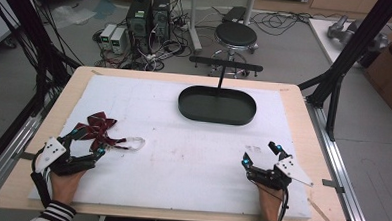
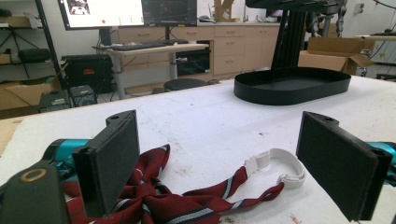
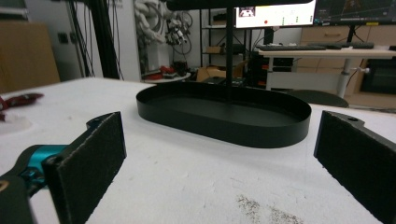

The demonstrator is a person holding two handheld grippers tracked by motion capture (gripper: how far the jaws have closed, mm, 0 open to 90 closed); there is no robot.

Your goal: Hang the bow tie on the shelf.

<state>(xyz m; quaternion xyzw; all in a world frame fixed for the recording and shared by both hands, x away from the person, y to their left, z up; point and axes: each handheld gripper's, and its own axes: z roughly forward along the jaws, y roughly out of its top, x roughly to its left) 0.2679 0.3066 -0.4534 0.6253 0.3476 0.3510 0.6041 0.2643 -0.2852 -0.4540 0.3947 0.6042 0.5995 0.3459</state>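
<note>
A dark red striped bow tie [image 1: 99, 128] with a white neck strap [image 1: 136, 143] lies at the left of the white table cover. My left gripper [image 1: 86, 141] is open, its jaws spread on either side of the tie, low over the cover. In the left gripper view the red fabric [image 2: 154, 198] lies between the pads, nearer the left one, and the white strap [image 2: 280, 168] curls near the right pad. My right gripper [image 1: 262, 154] stands open at the front right with nothing between its jaws. A black oval tray [image 1: 217, 105] with a T-shaped stand sits at the back centre.
The tray [image 3: 224, 114] lies straight ahead in the right gripper view, and the tray [image 2: 292, 86] shows far right in the left gripper view. The wooden table edge [image 1: 303, 120] frames the white cover. A stool [image 1: 235, 37] and computers stand on the floor beyond.
</note>
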